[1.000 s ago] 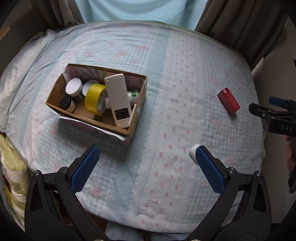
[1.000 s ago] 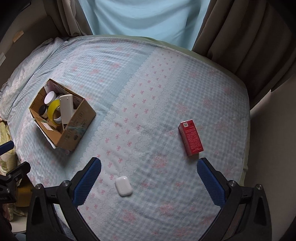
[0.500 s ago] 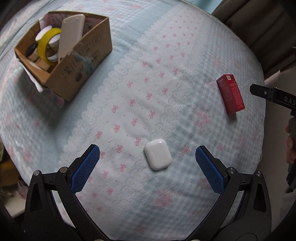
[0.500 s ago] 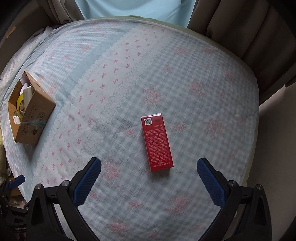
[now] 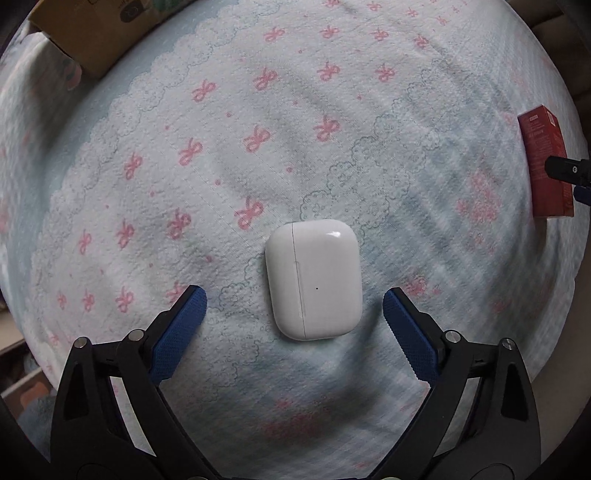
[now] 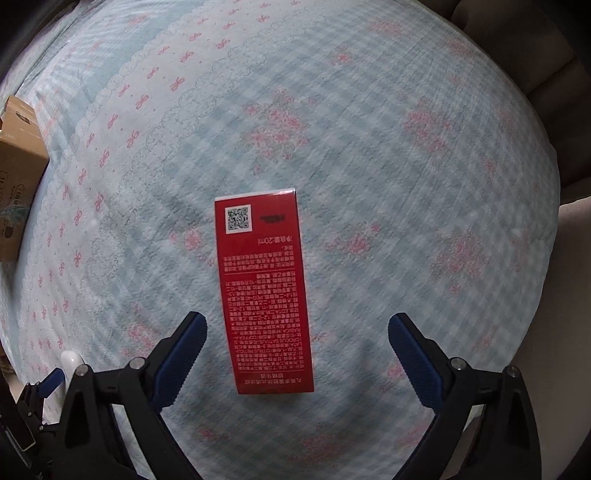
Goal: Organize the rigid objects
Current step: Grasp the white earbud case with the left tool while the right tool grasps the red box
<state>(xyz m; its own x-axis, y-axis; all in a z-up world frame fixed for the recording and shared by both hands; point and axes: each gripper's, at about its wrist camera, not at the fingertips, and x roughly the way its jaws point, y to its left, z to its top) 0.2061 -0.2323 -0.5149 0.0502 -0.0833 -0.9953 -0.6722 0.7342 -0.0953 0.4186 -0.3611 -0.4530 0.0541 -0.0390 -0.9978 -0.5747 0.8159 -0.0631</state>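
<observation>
A white earbud case (image 5: 314, 278) lies flat on the light blue bedspread. My left gripper (image 5: 294, 293) is open and low over it, blue pads either side of its near end, not touching. A red carton (image 6: 264, 291) with a QR code lies lengthwise on the bedspread. My right gripper (image 6: 296, 319) is open, pads either side of the carton's near half with wide gaps. The carton also shows at the right edge of the left wrist view (image 5: 546, 162), with the right gripper's tip over it. The case's edge shows at the lower left of the right wrist view (image 6: 71, 359).
A cardboard box stands at the upper left of the left wrist view (image 5: 92, 29) and at the left edge of the right wrist view (image 6: 16, 173). The bed's edge (image 6: 557, 206) and dark curtains (image 6: 517, 40) lie to the right.
Both grippers have moved forward and down. The earbud case now sits between the left pads and the red carton between the right pads. Both stay open.
</observation>
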